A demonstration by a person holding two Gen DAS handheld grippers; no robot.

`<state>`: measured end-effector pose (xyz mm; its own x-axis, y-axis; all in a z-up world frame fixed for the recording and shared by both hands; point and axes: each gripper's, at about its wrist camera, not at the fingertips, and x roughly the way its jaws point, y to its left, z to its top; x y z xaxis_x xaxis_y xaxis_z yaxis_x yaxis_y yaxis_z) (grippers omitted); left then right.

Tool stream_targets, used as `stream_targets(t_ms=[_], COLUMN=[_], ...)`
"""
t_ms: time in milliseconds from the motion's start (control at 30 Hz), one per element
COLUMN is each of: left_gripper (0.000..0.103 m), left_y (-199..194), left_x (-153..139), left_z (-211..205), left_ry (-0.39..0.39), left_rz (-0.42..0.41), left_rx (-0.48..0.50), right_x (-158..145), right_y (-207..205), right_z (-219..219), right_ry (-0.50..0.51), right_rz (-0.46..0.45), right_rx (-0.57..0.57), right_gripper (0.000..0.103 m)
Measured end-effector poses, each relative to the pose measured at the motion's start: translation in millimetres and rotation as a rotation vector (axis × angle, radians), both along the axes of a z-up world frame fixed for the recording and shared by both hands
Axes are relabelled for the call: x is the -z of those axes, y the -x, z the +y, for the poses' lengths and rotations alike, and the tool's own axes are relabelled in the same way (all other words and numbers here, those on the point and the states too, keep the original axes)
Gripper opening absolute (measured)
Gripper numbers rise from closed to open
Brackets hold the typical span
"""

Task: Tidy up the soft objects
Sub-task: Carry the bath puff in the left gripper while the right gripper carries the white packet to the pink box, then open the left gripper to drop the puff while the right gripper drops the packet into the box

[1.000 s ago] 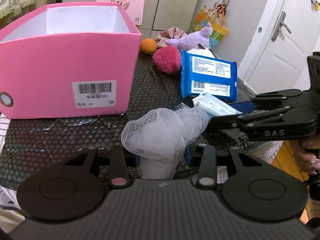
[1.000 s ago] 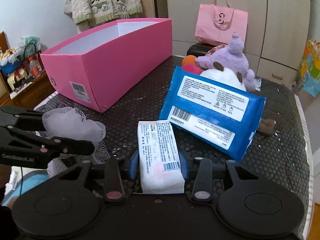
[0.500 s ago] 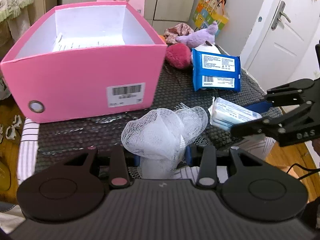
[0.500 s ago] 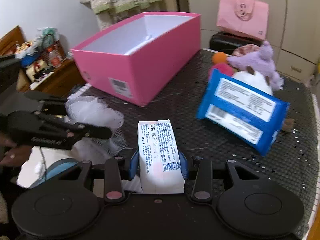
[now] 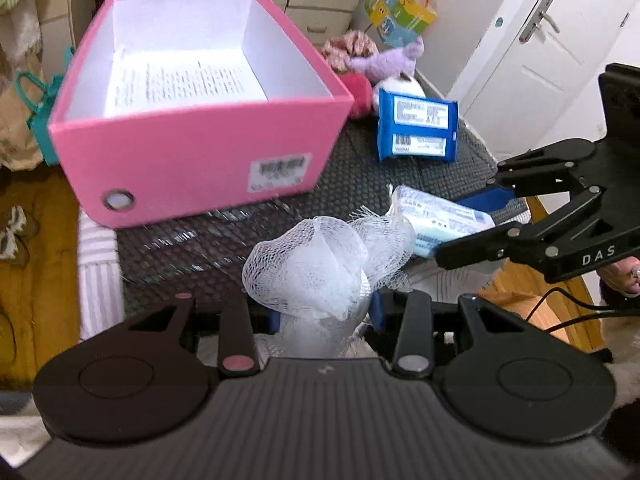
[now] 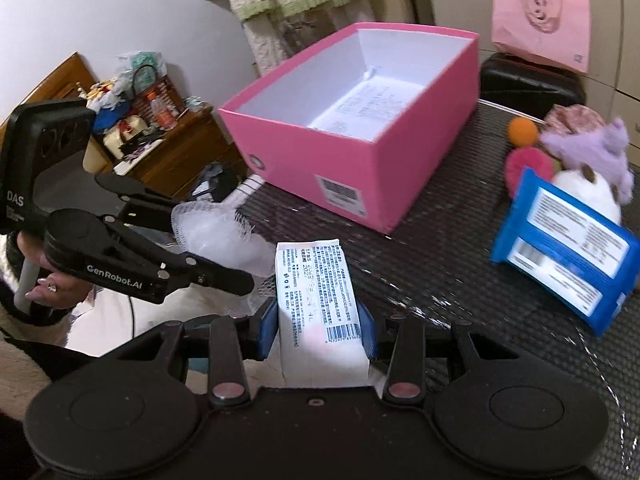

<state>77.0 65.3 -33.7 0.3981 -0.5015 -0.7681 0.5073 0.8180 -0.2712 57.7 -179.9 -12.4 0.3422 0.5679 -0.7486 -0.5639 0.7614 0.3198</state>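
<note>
My left gripper (image 5: 324,312) is shut on a white mesh bath pouf (image 5: 320,272) and holds it above the table's near edge. My right gripper (image 6: 318,328) is shut on a white tissue pack (image 6: 316,292), which also shows in the left wrist view (image 5: 436,220). The left gripper with the pouf (image 6: 224,236) shows at the left of the right wrist view. An open pink box (image 5: 188,152) with a printed sheet inside stands ahead on the dark table; it also shows in the right wrist view (image 6: 360,172).
A blue wipes pack (image 6: 568,256), a pink pompom (image 6: 524,168), an orange ball (image 6: 522,131) and a purple and white plush (image 6: 588,160) lie on the black mesh table (image 6: 440,264) to the right. A pink bag (image 6: 540,20) stands behind. A wooden cabinet (image 6: 172,156) is at left.
Both grippers have risen and drawn back from the table with their loads. The box's inside and its printed sheet now show from above.
</note>
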Motion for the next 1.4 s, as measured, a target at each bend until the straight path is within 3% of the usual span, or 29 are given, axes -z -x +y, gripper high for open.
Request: stream_targets(t_ms=[367,567,767,867,1000,1300,1400], left_gripper=[0.039,0.04,0.043,0.043,0.043,0.043,0.051], left_y=[-15,-48,-102,-134,-165,-172,-170], left_x=[-51,-66,-67,-52,-33,-12,-10], left_z=[19,18,13,10,12,0,1], left_ry=[-0.016,-0.014,-0.081,-0.128,-0.152,-0.254,-0.265], left_rz=[-0.127,-0.155,-0.171,-0.143,-0.08,-0.084,-0.099], left_rx=[0.047,0.078,0.065,0.019,0.01,0.085,0.081], right_x=[-57,-80,-90,-84,-65,-25,-16], right_y=[-20,-44,-82,-107,-138,-170,-172], right_z=[28,44,67,79,91,101,107], right_ry=[-0.012,-0.01,0.063,0.137,0.181,0.255,0.283], right_rz=[-0.148,-0.242,-0.303,-0.334,-0.299,-0.231,-0.219], right_rx=[-0.016,-0.012,0.007,0.028,-0.045,-0.103,-0.127], right_gripper=[0.047,0.047,0.047,0.047,0.047,0.047,0.047])
